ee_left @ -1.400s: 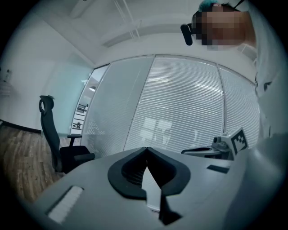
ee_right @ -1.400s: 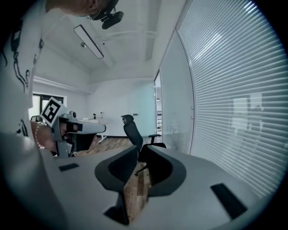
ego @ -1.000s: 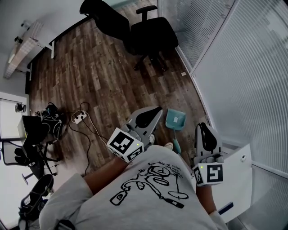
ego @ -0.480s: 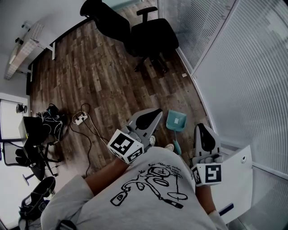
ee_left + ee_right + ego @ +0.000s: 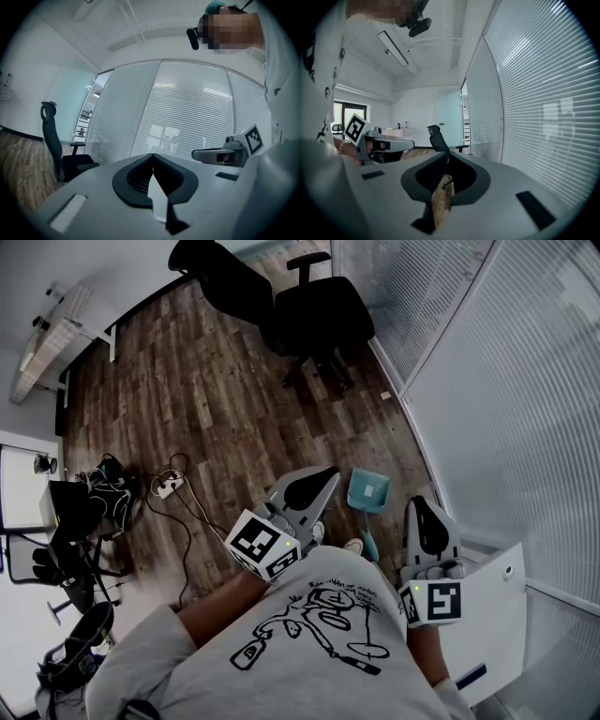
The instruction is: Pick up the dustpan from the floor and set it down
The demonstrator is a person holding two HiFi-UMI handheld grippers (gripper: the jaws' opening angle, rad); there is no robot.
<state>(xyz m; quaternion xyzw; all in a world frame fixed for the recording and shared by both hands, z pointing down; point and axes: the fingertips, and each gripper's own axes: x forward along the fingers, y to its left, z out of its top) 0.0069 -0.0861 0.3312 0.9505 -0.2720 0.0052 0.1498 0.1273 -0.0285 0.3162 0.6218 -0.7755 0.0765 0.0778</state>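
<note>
A teal dustpan lies on the wood floor by the glass wall, its handle pointing toward my feet. My left gripper hovers just left of the pan, held level and shut with nothing in it. My right gripper hangs to the right of the pan near the wall. Its jaws have just been closing and now meet at the tips, with nothing between them. Neither gripper view shows the dustpan.
Two black office chairs stand farther down the room. A glass wall with blinds runs along the right. Cables and a power strip lie at the left beside dark bags. A white panel sits by my right arm.
</note>
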